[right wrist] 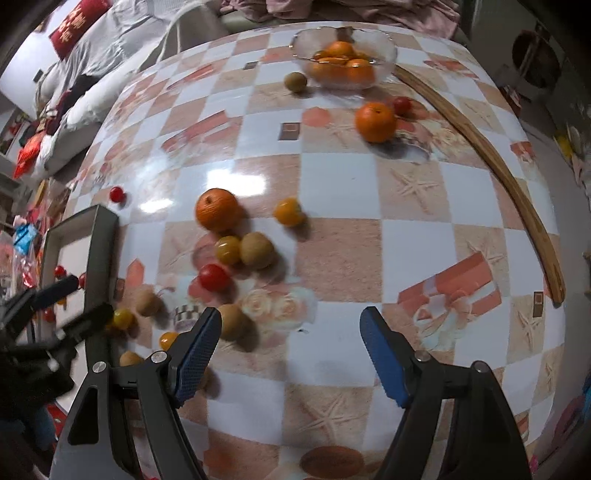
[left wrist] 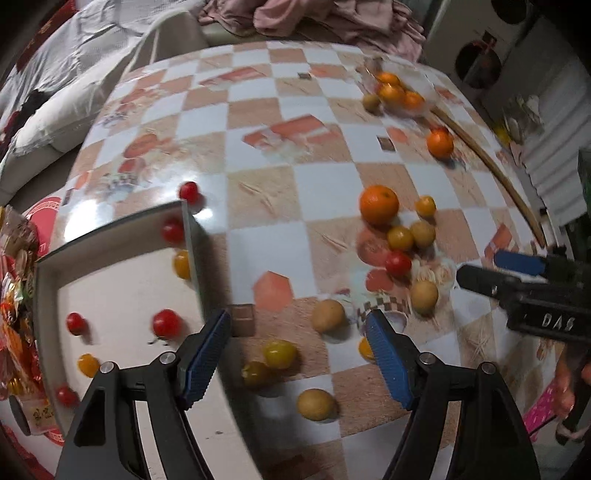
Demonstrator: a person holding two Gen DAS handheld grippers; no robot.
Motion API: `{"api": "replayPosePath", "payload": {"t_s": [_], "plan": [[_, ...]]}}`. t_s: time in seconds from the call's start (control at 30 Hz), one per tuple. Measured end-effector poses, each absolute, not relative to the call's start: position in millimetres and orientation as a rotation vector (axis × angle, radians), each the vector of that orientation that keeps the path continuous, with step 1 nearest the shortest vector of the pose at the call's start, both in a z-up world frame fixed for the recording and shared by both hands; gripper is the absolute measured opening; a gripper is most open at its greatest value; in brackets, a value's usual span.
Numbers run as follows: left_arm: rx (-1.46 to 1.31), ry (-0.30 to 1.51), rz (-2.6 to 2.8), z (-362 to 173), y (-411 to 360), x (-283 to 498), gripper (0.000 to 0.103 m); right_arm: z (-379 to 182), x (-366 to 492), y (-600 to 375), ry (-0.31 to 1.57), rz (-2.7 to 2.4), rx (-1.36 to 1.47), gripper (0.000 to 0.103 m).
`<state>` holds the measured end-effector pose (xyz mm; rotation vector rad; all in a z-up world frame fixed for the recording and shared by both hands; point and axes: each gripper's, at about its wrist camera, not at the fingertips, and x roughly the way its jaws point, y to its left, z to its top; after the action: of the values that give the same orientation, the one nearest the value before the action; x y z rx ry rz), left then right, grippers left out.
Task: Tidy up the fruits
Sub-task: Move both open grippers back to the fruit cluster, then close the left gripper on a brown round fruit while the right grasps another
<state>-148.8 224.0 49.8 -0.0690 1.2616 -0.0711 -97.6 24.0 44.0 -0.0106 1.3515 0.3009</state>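
Note:
Fruit lies scattered on a checked tablecloth [left wrist: 295, 122]. My left gripper [left wrist: 297, 354] is open above a yellow tomato [left wrist: 279, 353] and a brown fruit [left wrist: 327, 315], gripping nothing. To its left a white tray [left wrist: 194, 251] holds several red and yellow cherry tomatoes. My right gripper [right wrist: 291, 354] is open over bare cloth, with a brown fruit [right wrist: 232, 321] by its left pad. A large orange [right wrist: 217, 208], a red tomato [right wrist: 213, 277] and small yellow and brown fruits lie ahead. A glass bowl [right wrist: 384, 62] of oranges stands at the far edge, and another orange [right wrist: 375, 116] lies near it.
A curved wooden strip [right wrist: 517, 192] runs along the table's right side. Bedding and pillows [right wrist: 74, 107] lie beyond the left edge, pink cloth [left wrist: 332, 18] at the back. Snack packets [left wrist: 14, 314] sit left of the tray. The other gripper shows at each view's edge.

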Motion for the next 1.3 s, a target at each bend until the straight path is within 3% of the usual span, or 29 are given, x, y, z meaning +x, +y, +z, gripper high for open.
{"api": "replayPosePath", "payload": {"t_s": [0.17, 0.23, 0.3, 0.5, 0.6, 0.7, 0.73, 0.8, 0.83, 1.3], "plan": [[-0.034, 1.288, -0.091, 34.3, 212.3, -145.9, 0.076, 37.0, -97.4, 27.7, 1.375, 0.357, 0.002, 0.078], [-0.026, 1.295, -0.093, 29.2, 210.1, -143.6, 0.076, 33.3, -98.4, 33.4, 1.389, 0.381, 0.01, 0.071], [-0.026, 1.308, -0.098, 24.3, 208.7, -140.8, 0.065, 28.2, -99.3, 39.5, 1.401, 0.398, 0.012, 0.059], [-0.01, 1.325, -0.104, 16.2, 205.1, -135.3, 0.064, 13.8, -99.5, 53.9, 1.452, 0.468, 0.034, 0.049], [-0.002, 1.343, -0.113, 10.2, 202.2, -133.3, 0.049, 10.3, -99.6, 57.5, 1.46, 0.478, 0.033, 0.045], [0.009, 1.333, -0.109, 9.9, 200.2, -133.7, 0.047, 9.5, -98.9, 60.1, 1.461, 0.482, 0.032, 0.035], [0.013, 1.33, -0.103, 9.8, 200.2, -133.9, 0.038, 8.9, -98.7, 61.2, 1.462, 0.484, 0.029, 0.034], [0.002, 1.325, -0.098, 10.2, 201.7, -134.0, 0.031, 9.0, -99.6, 63.8, 1.461, 0.491, 0.018, 0.028], [-0.018, 1.323, -0.106, 10.5, 203.3, -133.6, 0.025, 8.9, -99.7, 64.6, 1.461, 0.492, 0.012, 0.028], [-0.158, 1.262, -0.11, 43.6, 226.6, -150.7, 0.025, 24.5, -102.7, 58.1, 1.428, 0.483, 0.027, 0.028]]}}
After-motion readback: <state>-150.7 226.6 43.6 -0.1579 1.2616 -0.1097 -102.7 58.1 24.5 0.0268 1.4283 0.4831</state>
